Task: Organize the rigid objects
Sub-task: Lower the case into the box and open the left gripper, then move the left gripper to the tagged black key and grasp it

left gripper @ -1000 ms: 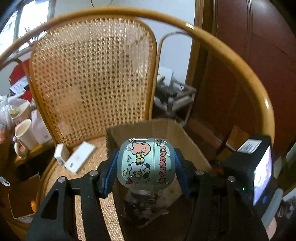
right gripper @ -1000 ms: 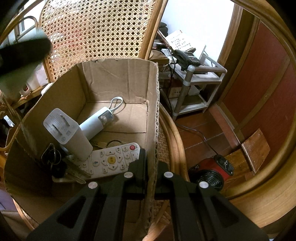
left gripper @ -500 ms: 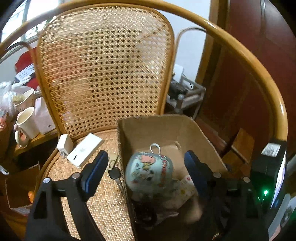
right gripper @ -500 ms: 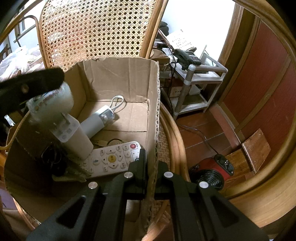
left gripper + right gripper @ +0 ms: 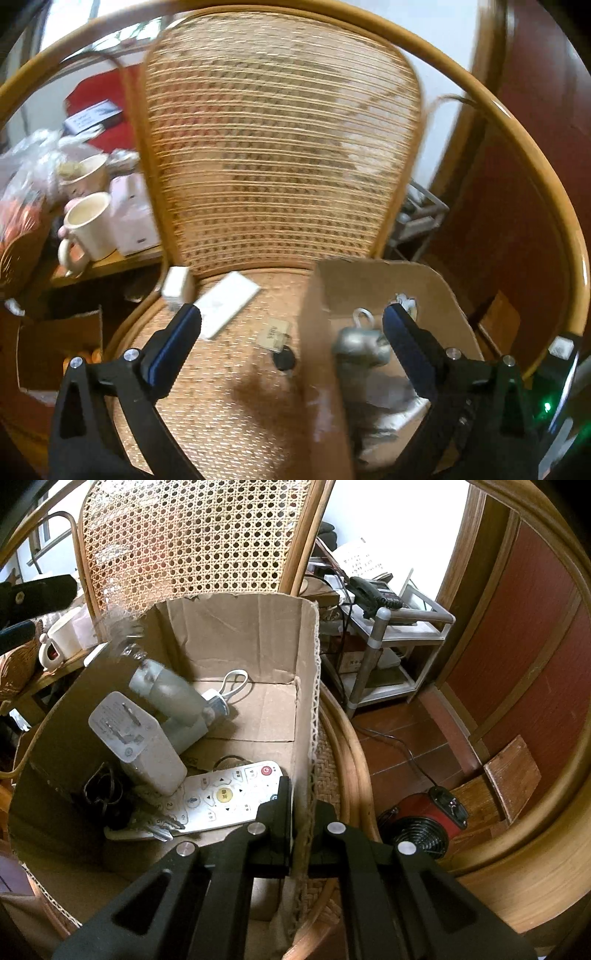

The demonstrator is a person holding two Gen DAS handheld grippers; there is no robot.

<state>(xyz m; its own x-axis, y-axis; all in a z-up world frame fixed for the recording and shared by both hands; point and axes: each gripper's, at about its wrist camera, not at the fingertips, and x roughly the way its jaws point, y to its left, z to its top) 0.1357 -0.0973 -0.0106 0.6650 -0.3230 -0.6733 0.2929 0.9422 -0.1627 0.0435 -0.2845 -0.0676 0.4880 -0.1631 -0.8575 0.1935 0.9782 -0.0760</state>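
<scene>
My left gripper (image 5: 291,314) hovers over the cane seat (image 5: 221,387) and the left wall of the cardboard box (image 5: 321,295). Its jaws are opening wide and nothing is held between them. The sticker cup (image 5: 360,345) is loose inside the box and blurred; in the right wrist view the cup (image 5: 166,690) tilts above a white charger (image 5: 136,738). A white remote (image 5: 221,797), keys (image 5: 107,794) and a white cylinder with a loop (image 5: 218,701) also lie in the box. My right gripper (image 5: 301,801) is shut on the box's right wall (image 5: 306,701).
A flat white box (image 5: 225,302), a small white cube (image 5: 177,284) and a black key with a tag (image 5: 282,360) lie on the seat left of the box. Mugs (image 5: 88,225) stand on a side table. A metal shelf (image 5: 373,638) and a red fan heater (image 5: 424,823) stand to the right.
The left gripper let go of the sticker cup, spread its jaws and swung left over the seat. The cup dropped into the box. The right gripper kept still on the box wall.
</scene>
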